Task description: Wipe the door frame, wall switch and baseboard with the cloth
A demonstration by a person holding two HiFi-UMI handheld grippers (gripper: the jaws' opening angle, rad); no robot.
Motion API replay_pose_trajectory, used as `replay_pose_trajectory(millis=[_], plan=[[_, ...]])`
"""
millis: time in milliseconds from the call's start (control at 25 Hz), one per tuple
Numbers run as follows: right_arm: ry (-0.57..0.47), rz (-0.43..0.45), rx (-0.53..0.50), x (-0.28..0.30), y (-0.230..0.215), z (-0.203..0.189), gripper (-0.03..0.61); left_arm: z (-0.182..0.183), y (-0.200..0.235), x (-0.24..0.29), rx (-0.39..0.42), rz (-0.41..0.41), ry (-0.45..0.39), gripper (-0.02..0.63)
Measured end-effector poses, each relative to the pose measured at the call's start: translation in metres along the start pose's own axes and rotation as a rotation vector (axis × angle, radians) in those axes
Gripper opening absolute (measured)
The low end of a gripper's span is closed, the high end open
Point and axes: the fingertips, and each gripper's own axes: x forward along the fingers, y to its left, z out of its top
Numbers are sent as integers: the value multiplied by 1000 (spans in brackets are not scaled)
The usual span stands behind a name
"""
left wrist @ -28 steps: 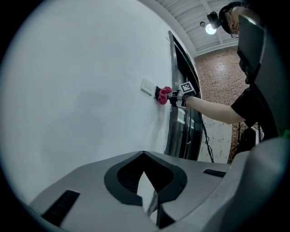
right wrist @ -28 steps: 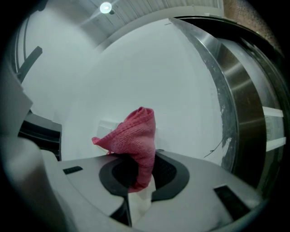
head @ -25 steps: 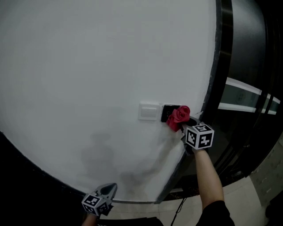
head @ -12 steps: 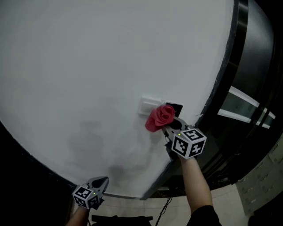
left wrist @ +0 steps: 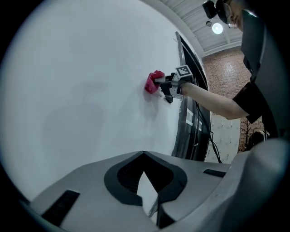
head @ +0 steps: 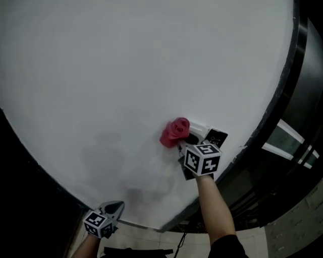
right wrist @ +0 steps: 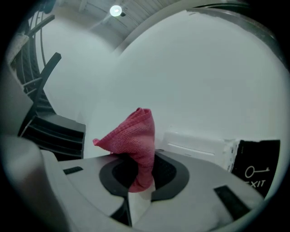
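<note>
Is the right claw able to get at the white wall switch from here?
Probably yes: the right claw, shut on the red cloth, sits right beside the white switch, with nothing between them.

Dim flat light, ceiling lamp [right wrist: 115,11] glaring, faint shadows on wall [head: 126,75], dark fisheye corners

Your head view looks steeply down from above the wall switch [head: 198,131]. Your right gripper view faces it close up; your left one, far below it, shares the cloth [head: 174,132].
</note>
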Motion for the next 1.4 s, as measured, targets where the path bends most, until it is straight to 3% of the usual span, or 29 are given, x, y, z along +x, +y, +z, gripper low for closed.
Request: replay_pose_trajectory(millis=[200, 720, 880, 1120, 1400], plan=[[6, 19, 77, -8, -19, 3, 58, 0, 24, -1, -27, 102, 15, -8], [33, -85, 39, -53, -77, -17, 58, -2, -7, 21, -25, -22, 22, -8], [24, -109, 93, -64, -87, -18, 58, 2, -9, 22, -25, -38, 18, -8], [9, -116, 136, -78, -86, -12, 58, 17, 6, 7, -2, 7, -25, -8], [6, -128, 131, -92, -119, -24, 60, 10, 2, 26, -5, -7, -2, -8]])
